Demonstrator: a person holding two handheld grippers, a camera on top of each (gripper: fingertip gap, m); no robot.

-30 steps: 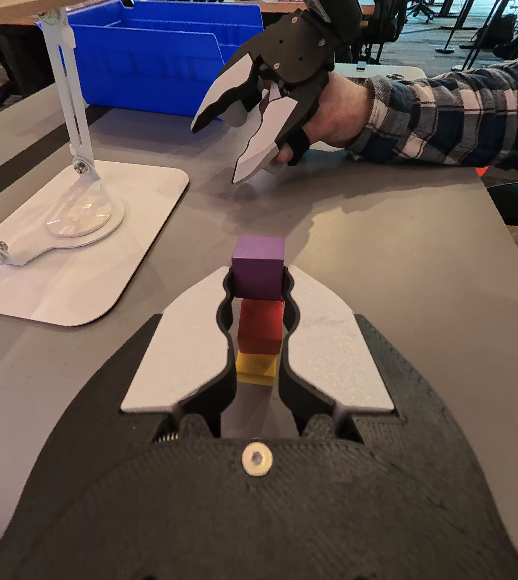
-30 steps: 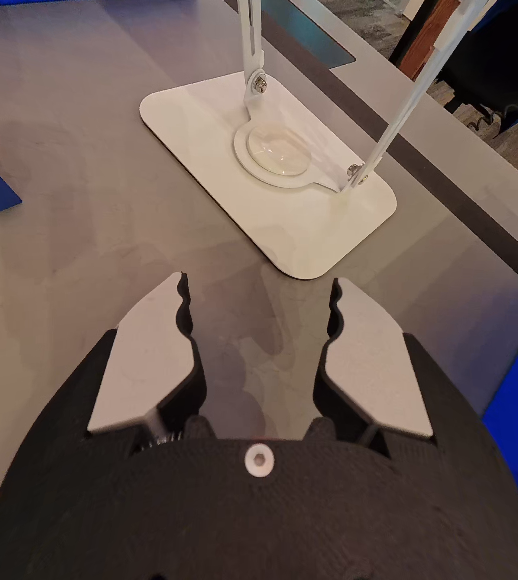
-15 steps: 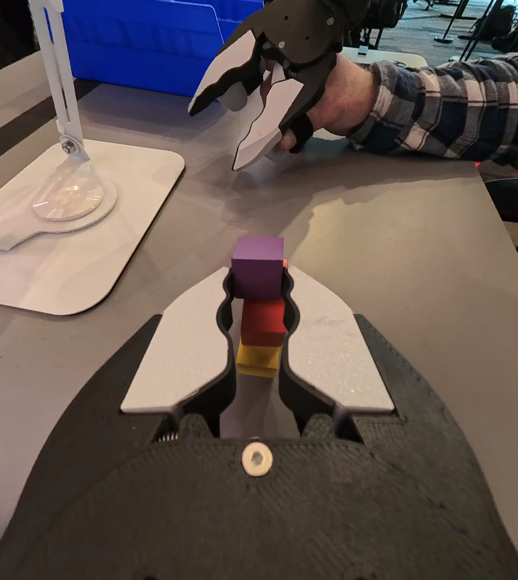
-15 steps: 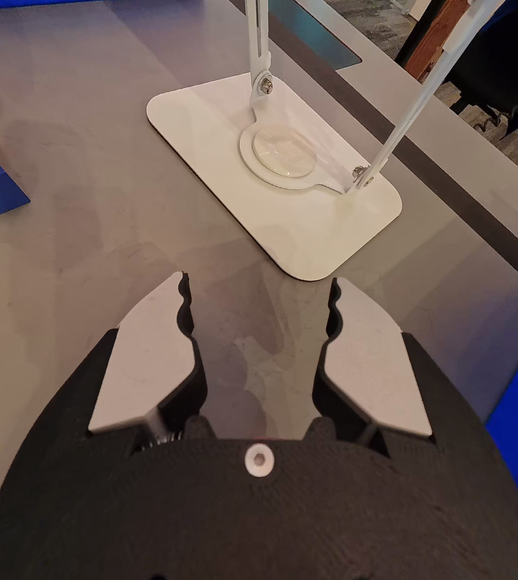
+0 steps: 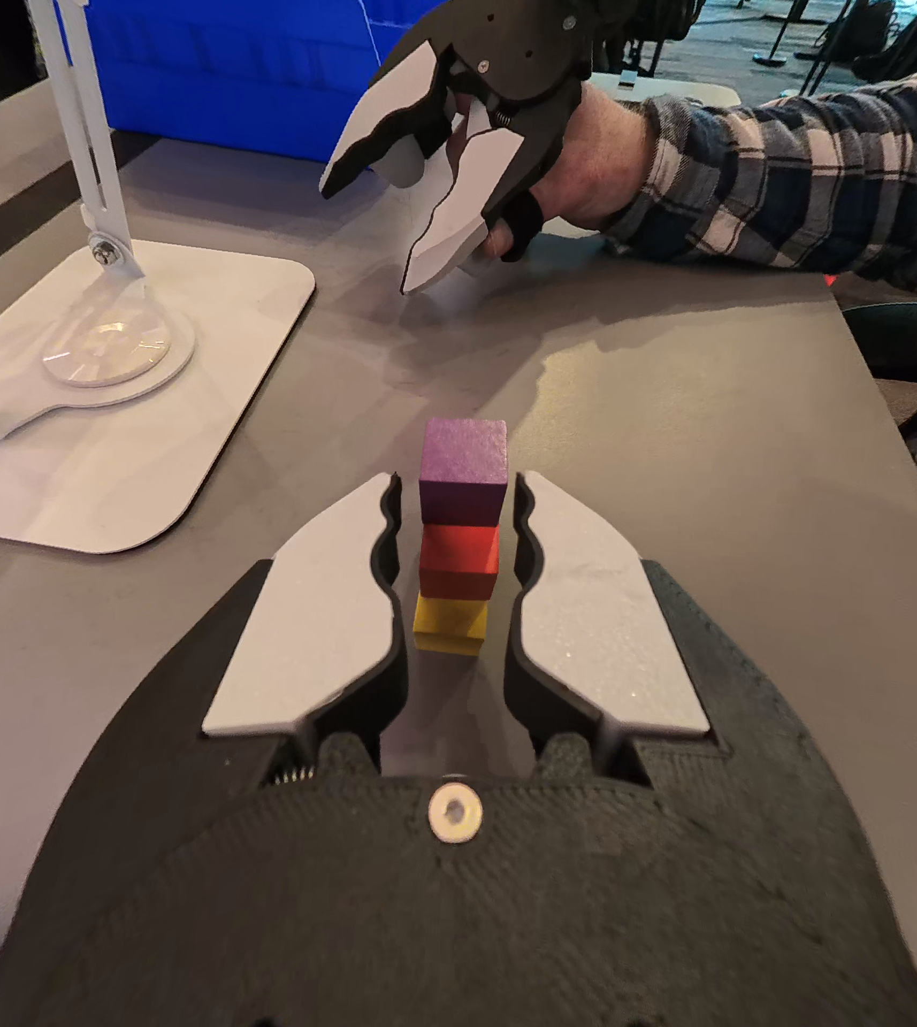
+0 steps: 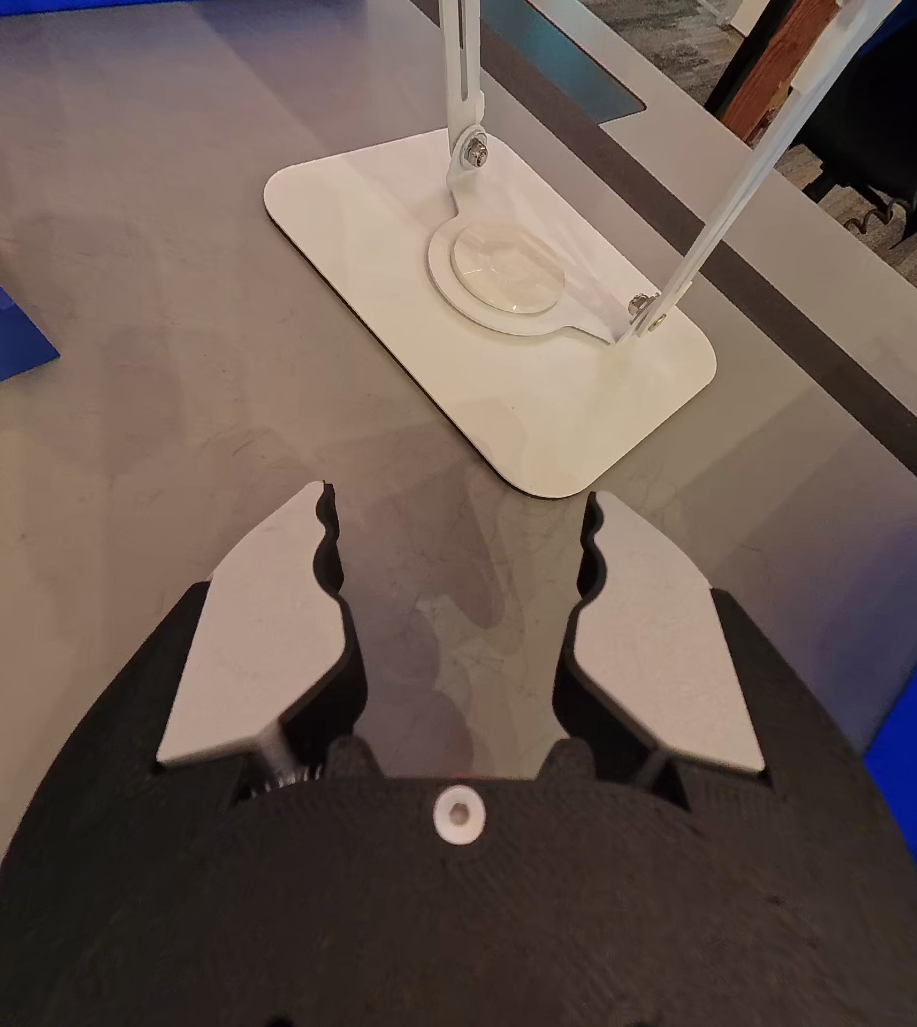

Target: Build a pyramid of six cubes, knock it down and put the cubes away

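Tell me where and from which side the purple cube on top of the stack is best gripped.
Probably the purple cube by its two flat vertical side faces, approached from the near side, above the red cube. The left gripper already straddles it, pads open with slivers of gap either side. Its top position leaves both faces free.

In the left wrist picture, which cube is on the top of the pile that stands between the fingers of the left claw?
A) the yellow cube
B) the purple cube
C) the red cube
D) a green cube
B: the purple cube sits on the red cube, and the yellow cube shows lowest, all between the fingers of the left claw.
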